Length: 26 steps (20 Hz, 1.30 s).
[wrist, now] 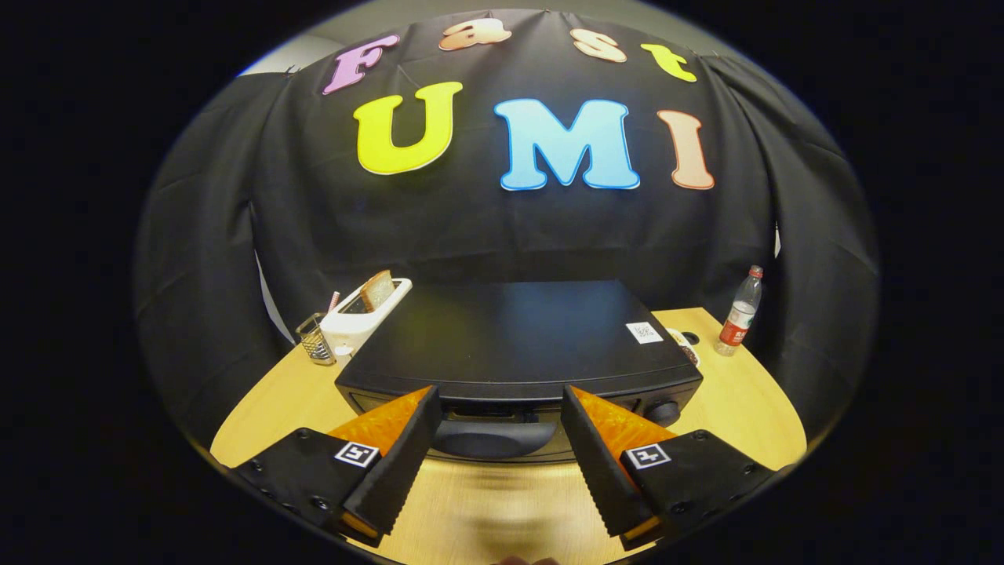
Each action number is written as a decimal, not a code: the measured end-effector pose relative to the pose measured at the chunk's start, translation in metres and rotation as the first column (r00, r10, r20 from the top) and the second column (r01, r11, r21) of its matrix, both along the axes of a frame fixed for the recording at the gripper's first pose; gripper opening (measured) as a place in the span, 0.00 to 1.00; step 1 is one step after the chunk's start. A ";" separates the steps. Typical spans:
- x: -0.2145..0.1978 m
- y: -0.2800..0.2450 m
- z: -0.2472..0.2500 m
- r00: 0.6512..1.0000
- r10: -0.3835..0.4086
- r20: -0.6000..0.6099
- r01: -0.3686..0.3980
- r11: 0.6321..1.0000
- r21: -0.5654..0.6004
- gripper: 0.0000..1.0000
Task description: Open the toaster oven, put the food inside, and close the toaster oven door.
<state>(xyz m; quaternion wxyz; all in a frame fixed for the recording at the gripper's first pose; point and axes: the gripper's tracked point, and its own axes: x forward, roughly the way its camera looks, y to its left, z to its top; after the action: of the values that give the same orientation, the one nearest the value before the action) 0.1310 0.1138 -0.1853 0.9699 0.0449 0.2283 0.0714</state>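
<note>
A black toaster oven (514, 333) stands on the wooden table (737, 416), seen from above and in front. Its door is shut, and the dark door handle (490, 438) runs along the top front, just ahead of my fingers. My gripper (500, 396) is open, with its two black fingers spread wide on either side of the handle and nothing between them. A slice of toast (377, 291) sticks up out of a white toaster (362, 315) behind the oven's left corner.
A small wire basket (315, 339) with a straw stands left of the white toaster. A plastic water bottle (740, 311) with a red label stands at the table's far right. A small dark dish (684, 345) lies beside the oven's right side.
</note>
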 end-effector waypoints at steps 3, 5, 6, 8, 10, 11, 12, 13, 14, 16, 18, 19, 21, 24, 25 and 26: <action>0.007 0.008 -0.013 0.999 -0.001 -0.040 0.002 1.000 0.016 0.97; 0.009 0.012 -0.016 0.999 -0.003 -0.040 0.004 1.000 0.014 0.97; 0.009 0.016 -0.019 0.999 0.001 -0.044 -0.001 1.000 0.014 0.98; 0.010 0.015 -0.017 0.999 0.000 -0.041 0.000 1.000 -0.003 0.98; 0.007 0.018 -0.020 0.999 0.003 -0.039 -0.004 1.000 -0.027 0.98; 0.006 0.018 -0.020 0.999 0.005 -0.038 -0.007 0.999 -0.035 0.98; 0.004 0.018 -0.021 0.999 0.008 -0.042 -0.009 0.999 -0.040 0.98; 0.002 0.018 -0.021 0.999 0.010 -0.043 -0.011 0.999 -0.042 0.99; -0.001 0.018 -0.022 0.999 0.009 -0.044 -0.011 0.999 -0.038 0.99; -0.008 0.018 -0.023 0.999 0.013 -0.049 -0.014 0.999 -0.036 0.99; -0.017 0.018 -0.026 0.998 0.018 -0.058 -0.020 0.999 -0.035 0.99; -0.021 0.017 -0.027 0.998 0.020 -0.064 -0.022 0.999 -0.032 0.99; -0.030 0.017 -0.032 0.996 0.026 -0.087 -0.028 0.999 -0.021 0.99; -0.042 0.016 -0.036 0.995 0.028 -0.101 -0.029 1.000 -0.012 0.99; -0.047 0.015 -0.039 0.993 0.031 -0.112 -0.033 0.999 -0.018 0.99; -0.052 0.015 -0.041 0.993 0.034 -0.117 -0.037 0.999 -0.022 0.98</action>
<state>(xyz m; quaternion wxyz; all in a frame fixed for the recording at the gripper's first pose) 0.0795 0.1292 -0.2260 0.9540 0.0332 0.2861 0.0833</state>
